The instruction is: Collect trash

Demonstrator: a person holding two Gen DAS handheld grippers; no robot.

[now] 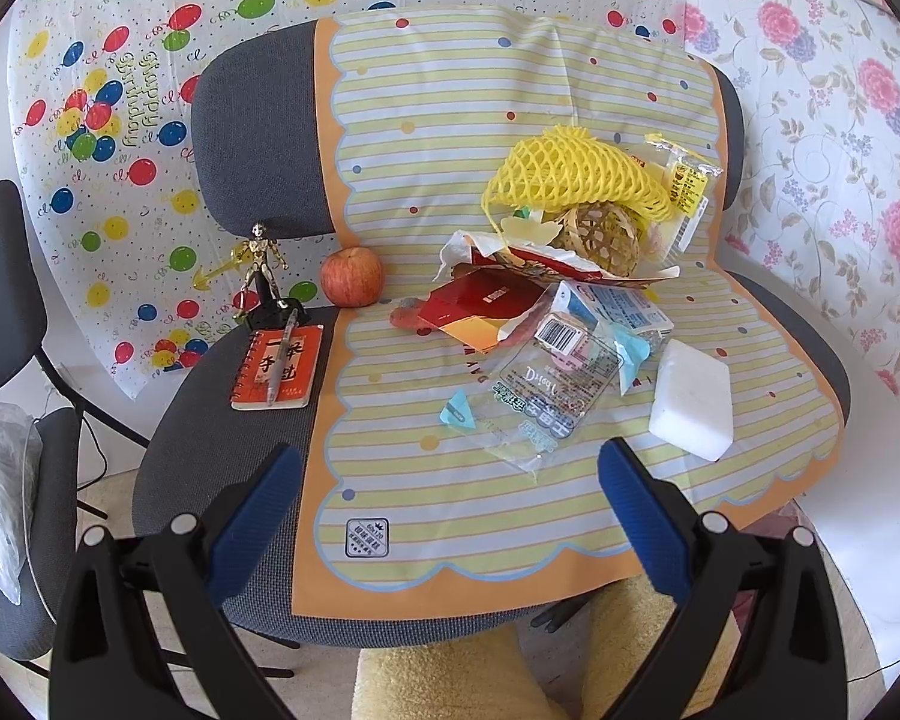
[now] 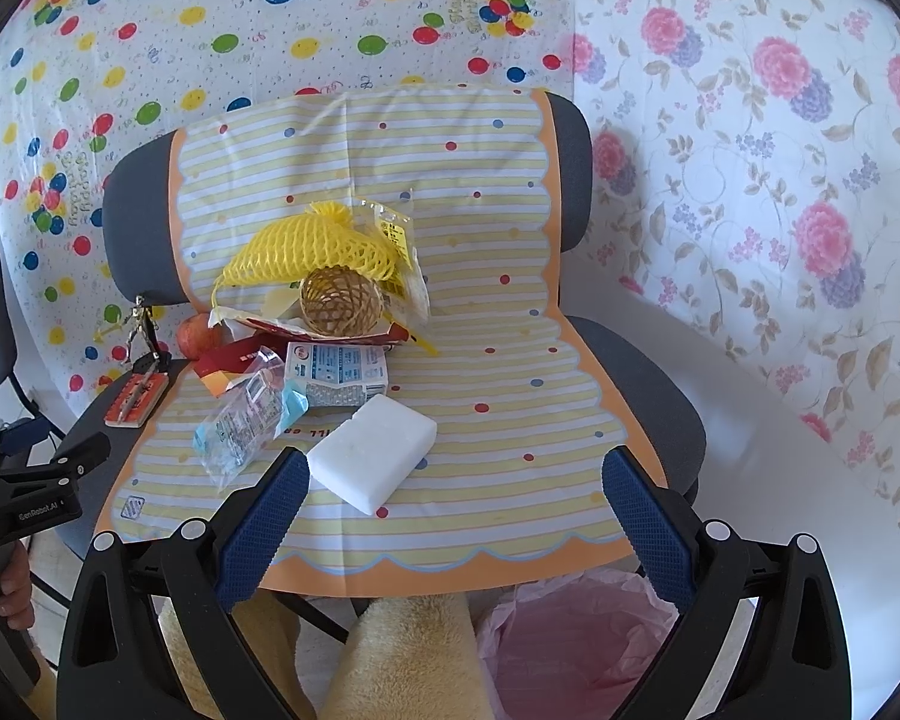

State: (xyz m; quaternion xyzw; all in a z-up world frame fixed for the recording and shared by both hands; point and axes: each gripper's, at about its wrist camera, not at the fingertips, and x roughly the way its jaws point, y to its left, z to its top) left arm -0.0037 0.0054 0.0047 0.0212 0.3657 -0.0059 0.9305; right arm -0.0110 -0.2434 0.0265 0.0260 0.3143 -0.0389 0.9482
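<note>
Left tongs (image 1: 450, 504) and right tongs (image 2: 453, 498) hung low in frame, spread apart, empty, aimed at chair seat (image 1: 222, 450). Trash pile (image 1: 546, 294) lay mid-frame on striped cloth (image 1: 426, 516); white foam block (image 2: 372, 459) nearest. Pink-lined bin (image 2: 576, 642) sat lower right.

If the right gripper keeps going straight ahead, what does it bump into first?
Probably the white foam block: it lies just beyond the open right gripper, a little left of centre between the jaws. Depth is hard to judge, though.

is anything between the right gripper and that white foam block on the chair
Nothing visible. The white rectangular foam block lies on the striped cloth just ahead of the open right gripper, with bare cloth between. The clear plastic wrapper sits beside it.
</note>
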